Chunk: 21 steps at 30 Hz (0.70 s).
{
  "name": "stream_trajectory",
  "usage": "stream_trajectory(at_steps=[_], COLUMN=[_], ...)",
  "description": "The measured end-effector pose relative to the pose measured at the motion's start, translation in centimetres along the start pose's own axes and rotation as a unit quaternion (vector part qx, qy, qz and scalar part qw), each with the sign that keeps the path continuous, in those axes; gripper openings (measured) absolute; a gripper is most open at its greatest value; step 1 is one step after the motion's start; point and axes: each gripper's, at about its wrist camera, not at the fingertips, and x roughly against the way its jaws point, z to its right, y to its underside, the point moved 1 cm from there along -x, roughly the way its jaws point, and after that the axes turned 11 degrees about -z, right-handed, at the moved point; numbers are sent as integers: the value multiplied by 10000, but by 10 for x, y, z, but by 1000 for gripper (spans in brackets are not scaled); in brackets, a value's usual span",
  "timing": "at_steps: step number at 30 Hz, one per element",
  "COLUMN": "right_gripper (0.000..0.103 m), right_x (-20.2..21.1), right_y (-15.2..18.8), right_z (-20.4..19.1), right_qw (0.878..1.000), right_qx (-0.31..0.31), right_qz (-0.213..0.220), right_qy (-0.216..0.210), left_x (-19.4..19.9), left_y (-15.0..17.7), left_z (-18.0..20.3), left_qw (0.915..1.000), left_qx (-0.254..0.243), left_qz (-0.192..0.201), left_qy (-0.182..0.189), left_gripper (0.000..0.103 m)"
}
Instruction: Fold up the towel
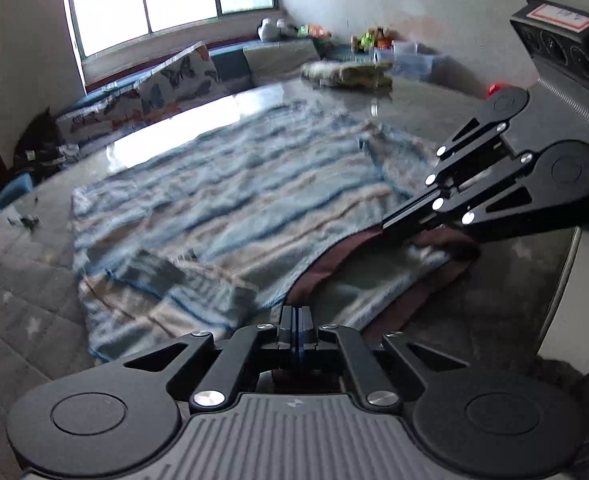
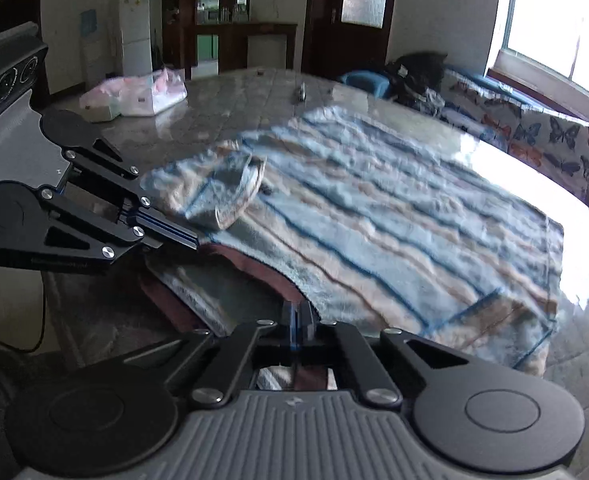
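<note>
Both of my hand-held grippers are clamped shut on the near edge of the towel. Through the left wrist camera, my left hand-held gripper (image 1: 297, 320) has its fingers pressed together on the dark brown border, which runs back between them toward the camera. The striped blue and beige towel (image 1: 230, 196) spreads away from the fingertips across the glossy table (image 1: 414, 104), its near edge lifted and drooping between the two grips. My right hand-held gripper (image 1: 390, 224) comes in from the right, fingers shut on the same brown edge.

Through the right wrist camera, my right hand-held gripper (image 2: 297, 316) is pinched closed on the brown border, with the towel (image 2: 394, 208) stretching ahead and to the right over the table (image 2: 246, 100). My left hand-held gripper (image 2: 192, 240) enters from the left, shut on the edge just beside a folded-over corner of the towel.
</note>
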Motion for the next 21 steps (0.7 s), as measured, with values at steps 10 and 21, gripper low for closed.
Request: stream_trajectory(at_steps=[10, 21], right_gripper=[5, 13], right_x=[16, -6], right_y=[-15, -21], right_z=[8, 15], right_qw=[9997, 9997], right_qx=[27, -207], right_qz=[206, 99], right_qy=[-88, -11], left_x=[26, -13], left_y=[-20, -18], left_z=[-21, -31], left_qw=[9985, 9993], left_qx=[283, 365], left_qz=[422, 31], left_qy=[193, -92], left_gripper=[6, 7])
